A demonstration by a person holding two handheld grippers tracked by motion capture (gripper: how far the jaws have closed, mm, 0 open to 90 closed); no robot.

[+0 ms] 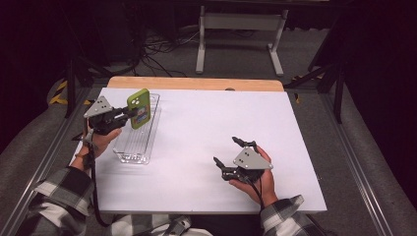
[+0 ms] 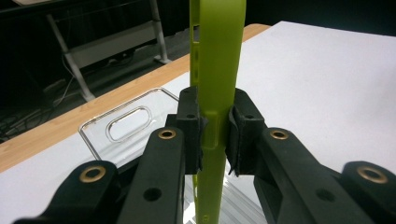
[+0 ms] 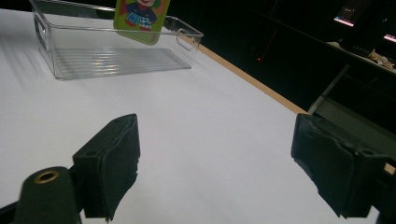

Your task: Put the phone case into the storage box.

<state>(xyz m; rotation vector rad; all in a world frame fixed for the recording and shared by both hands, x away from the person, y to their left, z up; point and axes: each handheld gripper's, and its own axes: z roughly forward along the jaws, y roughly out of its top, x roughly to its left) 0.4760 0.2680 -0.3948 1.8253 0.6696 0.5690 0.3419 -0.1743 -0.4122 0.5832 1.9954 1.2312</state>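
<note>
Holding the lime-green phone in its soft case [image 1: 138,108] edge-on between the fingers [image 2: 189,135] of your left gripper [image 1: 129,114], you have it hanging upright above the clear plastic ribbed bin [image 1: 129,156], over its far half. The fingers pinch the phone's two flat faces low down, so the grip looks sound but leaves most of the body standing free above the pinch.

Judging by how things lie, the step in hand is setting the phone down into the clear bin. Keep it inside the bin's walls as you lower it, well off the long wall on the bench's open side, and bring the bottom edge to the ribbed floor before you let the fingers part. A tall, thin thing released upright will likely topple, so tilt it toward the bin's near end first and let it lie along the bin's length. Move slowly; the smooth case could slip.

Your right gripper [image 1: 235,150] rests on the white bench [image 1: 206,123], well apart from the bin toward its open side, its fingers [image 3: 109,163] spread wide around nothing. Leave it there, or bring it against the bin's wall should the bin slide.
</note>
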